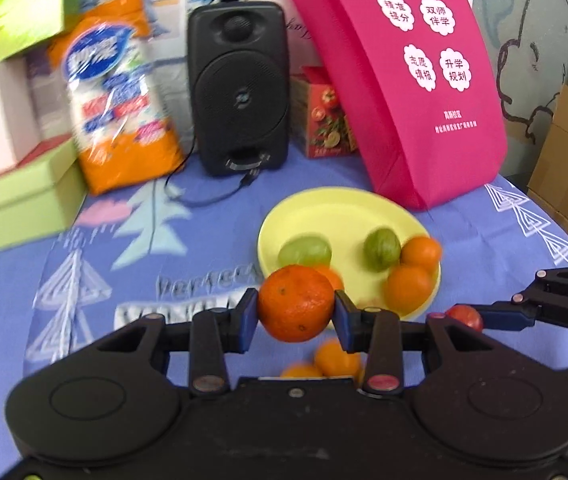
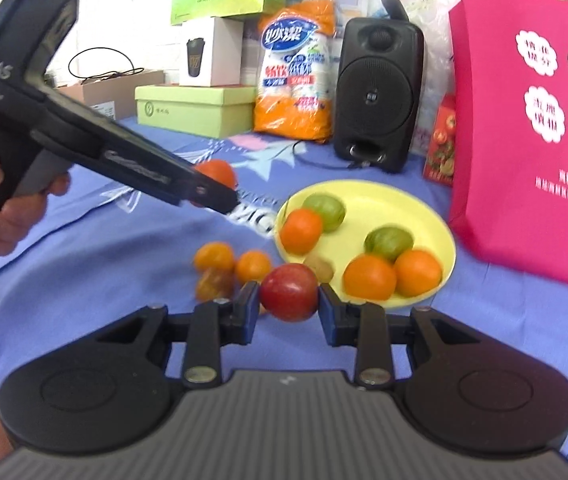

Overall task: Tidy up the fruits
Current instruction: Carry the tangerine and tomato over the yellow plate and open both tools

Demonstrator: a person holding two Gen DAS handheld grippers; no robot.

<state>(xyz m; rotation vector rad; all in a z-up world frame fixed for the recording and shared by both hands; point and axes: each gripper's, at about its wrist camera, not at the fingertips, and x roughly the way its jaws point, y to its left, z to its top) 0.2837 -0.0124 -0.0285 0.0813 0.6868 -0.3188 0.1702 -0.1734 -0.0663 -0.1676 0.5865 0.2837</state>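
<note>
My left gripper [image 1: 295, 312] is shut on an orange mandarin [image 1: 295, 303] and holds it above the blue cloth, just in front of the yellow plate [image 1: 335, 208]. My right gripper [image 2: 288, 306] is shut on a red apple [image 2: 289, 292] near the plate's [image 2: 387, 196] front edge. The plate holds two green fruits [image 2: 325, 207], three oranges [image 2: 369, 277] and a small brownish fruit [image 2: 321, 267]. Three small oranges [image 2: 214, 257] lie loose on the cloth left of the plate. The right gripper with the apple [image 1: 463, 317] shows at the right of the left wrist view.
A black speaker [image 2: 377, 92] with a cable, an orange paper-cup pack [image 2: 295, 68], green boxes [image 2: 196, 110] and a white box stand at the back. A pink bag [image 2: 531, 128] stands right of the plate, with a small red carton [image 2: 441, 146] beside it.
</note>
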